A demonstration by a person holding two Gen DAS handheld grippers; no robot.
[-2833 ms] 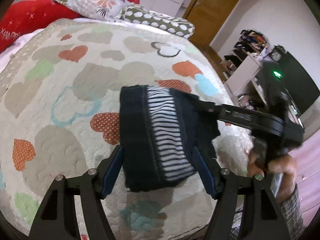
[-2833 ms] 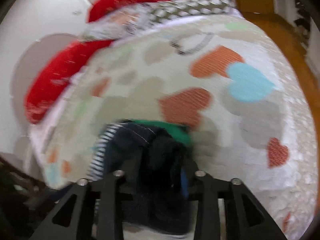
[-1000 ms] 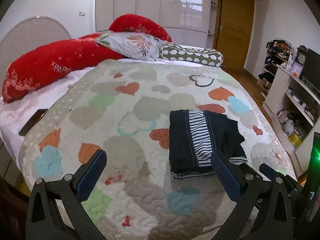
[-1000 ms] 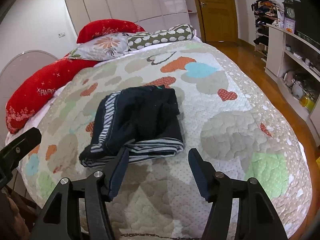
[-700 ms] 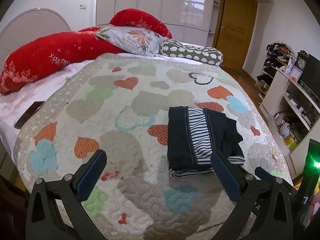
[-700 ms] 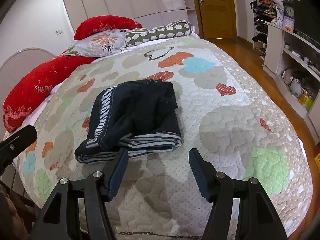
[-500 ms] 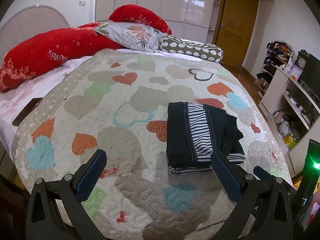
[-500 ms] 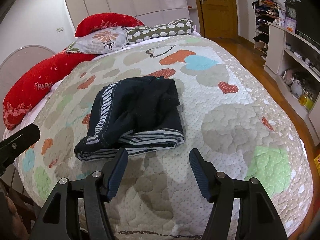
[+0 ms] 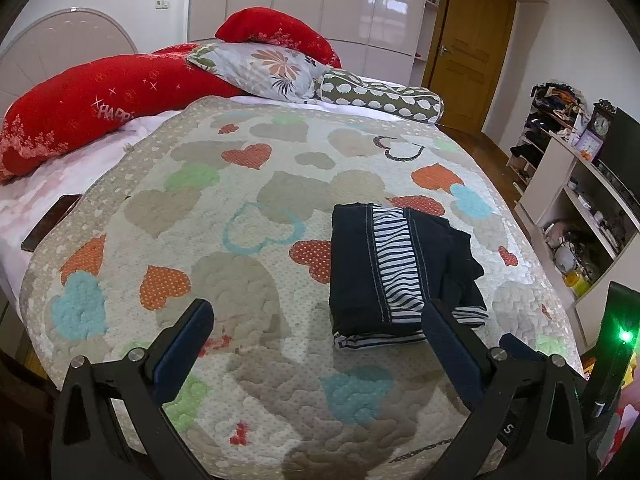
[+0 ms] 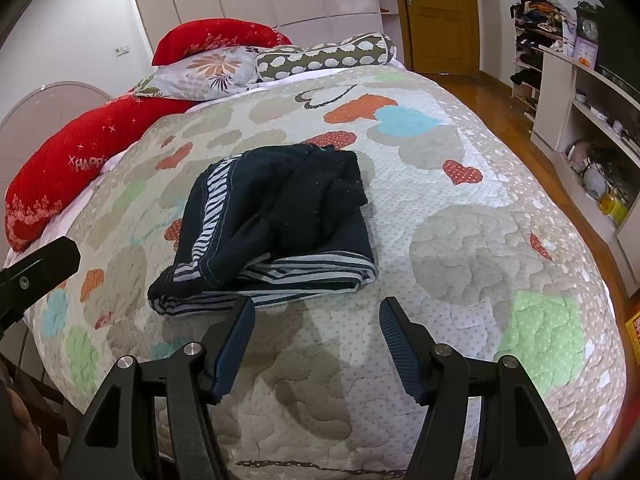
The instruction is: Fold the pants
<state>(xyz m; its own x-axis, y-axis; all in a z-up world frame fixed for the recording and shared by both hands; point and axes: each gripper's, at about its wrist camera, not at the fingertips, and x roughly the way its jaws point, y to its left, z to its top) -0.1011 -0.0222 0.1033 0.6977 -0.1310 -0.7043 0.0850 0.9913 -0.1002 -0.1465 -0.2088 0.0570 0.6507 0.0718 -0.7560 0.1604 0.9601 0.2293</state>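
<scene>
The left wrist view looks from above the foot of the bed (image 9: 280, 184), past the left tongs (image 9: 316, 328), whose blue-padded fingers spread wide at the bottom of the frame, toward the pillows (image 9: 264, 64) and the wardrobe wall ahead. The right wrist view sits lower and nearer the quilt, facing the same way past the right tongs (image 10: 316, 320), also spread apart. Both views share the heart-patterned quilt, the folded pants (image 9: 396, 272) just ahead of the tongs, the red cushions, the wooden door (image 10: 440, 16) and the shelving to the right. The pants (image 10: 276, 224) lie ahead and left of the right tongs.
</scene>
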